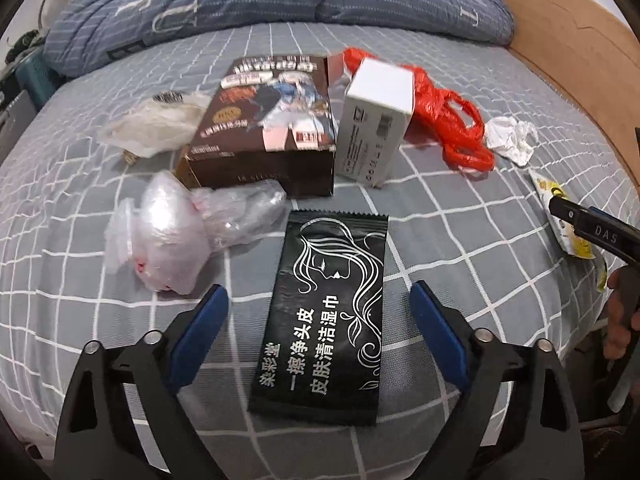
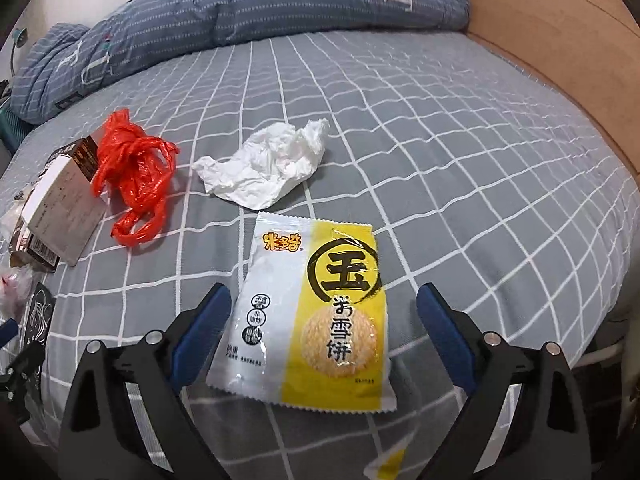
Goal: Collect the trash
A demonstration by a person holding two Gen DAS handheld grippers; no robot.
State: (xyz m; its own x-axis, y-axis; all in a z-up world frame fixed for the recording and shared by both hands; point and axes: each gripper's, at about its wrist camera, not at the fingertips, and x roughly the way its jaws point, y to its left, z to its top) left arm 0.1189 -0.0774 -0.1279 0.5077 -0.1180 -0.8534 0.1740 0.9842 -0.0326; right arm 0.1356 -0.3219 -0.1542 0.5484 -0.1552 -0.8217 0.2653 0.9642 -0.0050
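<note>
Trash lies scattered on a grey checked bed. My left gripper (image 1: 318,300) is open, its fingers on either side of a black wet-wipe packet (image 1: 324,316) that lies flat. My right gripper (image 2: 324,304) is open, its fingers on either side of a yellow and white rice-cracker wrapper (image 2: 316,320). Beyond lie a crumpled white tissue (image 2: 268,168), a red plastic bag (image 2: 132,172) (image 1: 448,116), a white box (image 1: 376,120), a brown printed box (image 1: 272,128) and clear plastic bags (image 1: 180,236).
A folded blue quilt (image 1: 280,4) runs along the far side of the bed. A wooden headboard (image 2: 560,40) stands on the right. A whitish plastic wrap (image 1: 156,124) lies left of the brown box. The bed edge (image 2: 600,352) falls off at the near right.
</note>
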